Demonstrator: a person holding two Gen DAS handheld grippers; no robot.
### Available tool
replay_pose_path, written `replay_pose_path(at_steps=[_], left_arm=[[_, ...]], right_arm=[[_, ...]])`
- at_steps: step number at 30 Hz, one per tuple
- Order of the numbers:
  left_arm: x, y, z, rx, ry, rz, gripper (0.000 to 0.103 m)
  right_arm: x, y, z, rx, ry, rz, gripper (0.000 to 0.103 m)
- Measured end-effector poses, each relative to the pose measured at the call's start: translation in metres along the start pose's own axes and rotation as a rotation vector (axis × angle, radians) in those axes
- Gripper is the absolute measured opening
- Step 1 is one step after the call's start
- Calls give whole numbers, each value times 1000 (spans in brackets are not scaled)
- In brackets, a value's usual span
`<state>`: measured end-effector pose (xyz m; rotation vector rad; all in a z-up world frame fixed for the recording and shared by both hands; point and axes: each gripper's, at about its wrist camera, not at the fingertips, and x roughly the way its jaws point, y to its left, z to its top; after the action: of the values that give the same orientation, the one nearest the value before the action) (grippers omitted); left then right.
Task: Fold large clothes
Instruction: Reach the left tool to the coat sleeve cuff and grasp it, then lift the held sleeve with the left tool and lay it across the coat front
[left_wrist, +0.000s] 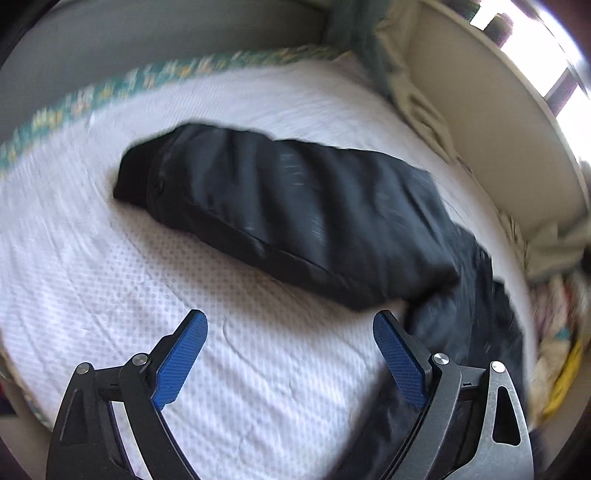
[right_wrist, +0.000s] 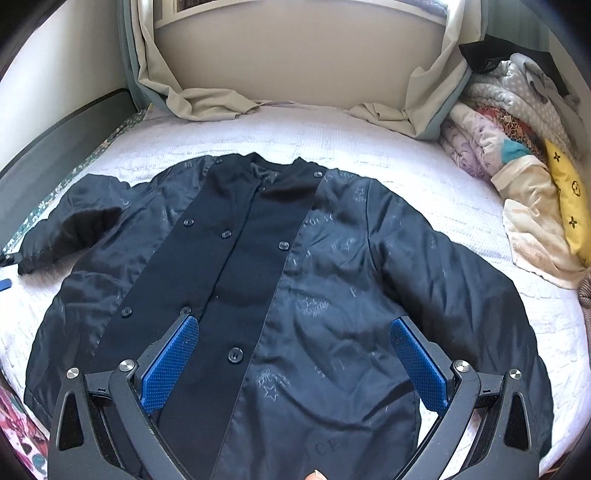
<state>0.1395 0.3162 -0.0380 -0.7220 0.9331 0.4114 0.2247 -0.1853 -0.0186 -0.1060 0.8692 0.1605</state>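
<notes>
A dark jacket (right_wrist: 288, 280) lies spread flat, front up, on a white bed cover (right_wrist: 461, 206). Its collar points toward the far wall and its hem runs along the near edge, under the right gripper. A plain dark band with two rows of buttons (right_wrist: 283, 245) runs down the middle of the front; the shinier panels on either side carry faint pale star and letter prints. In the right wrist view, the sleeve on the right of the frame lies close along the body, while the sleeve (left_wrist: 280, 206) on the left stretches out sideways over the cover, its cuff turned up so the inside shows.

The right gripper (right_wrist: 293, 328) hangs over the lower front of the jacket with its blue pads (right_wrist: 170, 365) wide apart. Nothing is between them, and they clamp no cloth. A fingertip shows at the bottom edge of that view.

The left gripper (left_wrist: 291, 325) is over the bare cover just beside the outstretched sleeve, its pads (left_wrist: 183, 360) also spread wide with nothing held. The right-hand pad stands close to the dark cloth, though contact cannot be made out. This view is smeared by motion.

Beige curtains (right_wrist: 207, 99) pool on the far side of the bed below a window. A heap of folded, patterned bedding (right_wrist: 509, 147) and a yellow cushion (right_wrist: 569, 199) sit at the right side of the bed. A floral green border (left_wrist: 110, 92) edges the bed beyond the sleeve.
</notes>
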Motion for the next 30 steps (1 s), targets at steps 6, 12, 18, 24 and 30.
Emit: replay_pose_path(at_steps=[6, 12, 18, 24, 30], left_arm=[[27, 58, 21, -326, 36, -189, 91], [53, 88, 37, -492, 28, -256, 91], [74, 106, 45, -664, -34, -348, 75], [83, 111, 52, -689, -71, -379, 23], [48, 106, 47, -630, -171, -417, 13]], right_arm=[[7, -5, 4, 20, 17, 22, 103], [21, 3, 5, 15, 63, 63, 103], [26, 12, 4, -16, 68, 63, 103], [41, 9, 0, -16, 113, 41, 103], [53, 4, -1, 17, 159, 47, 103]])
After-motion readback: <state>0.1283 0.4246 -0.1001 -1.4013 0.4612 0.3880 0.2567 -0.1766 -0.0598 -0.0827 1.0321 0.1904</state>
